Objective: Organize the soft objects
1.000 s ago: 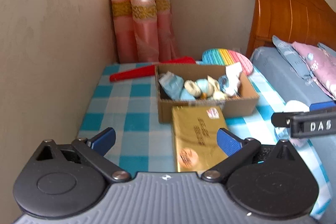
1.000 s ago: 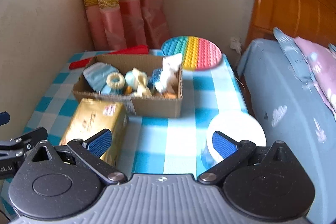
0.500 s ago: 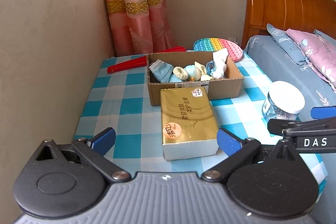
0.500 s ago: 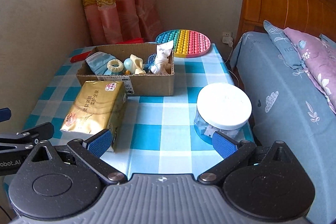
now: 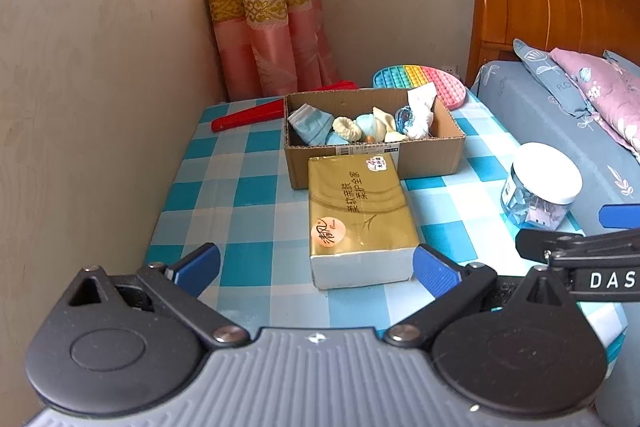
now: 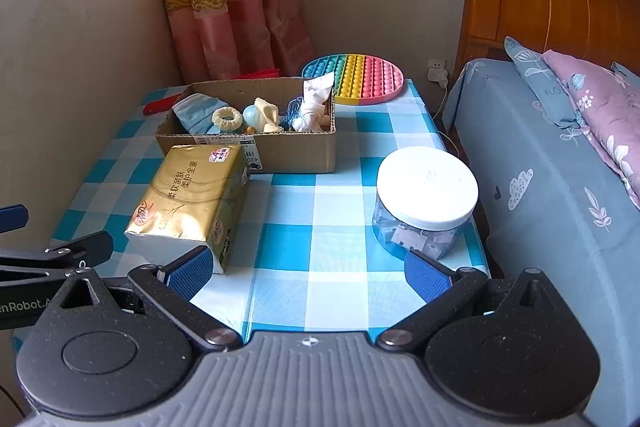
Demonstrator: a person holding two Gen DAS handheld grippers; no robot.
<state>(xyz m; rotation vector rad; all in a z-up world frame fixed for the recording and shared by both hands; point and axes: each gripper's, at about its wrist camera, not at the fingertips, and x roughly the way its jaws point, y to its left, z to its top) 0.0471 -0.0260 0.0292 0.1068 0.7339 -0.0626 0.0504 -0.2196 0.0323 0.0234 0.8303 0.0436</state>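
A cardboard box at the back of the checked table holds several soft items: a blue mask, a cream scrunchie, a white cloth. A gold tissue pack lies in front of the box. My left gripper is open and empty, just short of the tissue pack. My right gripper is open and empty over the table's front edge, between the tissue pack and a jar.
A clear jar with a white lid stands at the table's right edge. A rainbow pop mat and a red fan lie behind the box. A wall is on the left, a bed on the right.
Both grippers have pulled back and up from the table; the box, tissue pack and jar now look farther away. Both stay open and empty.
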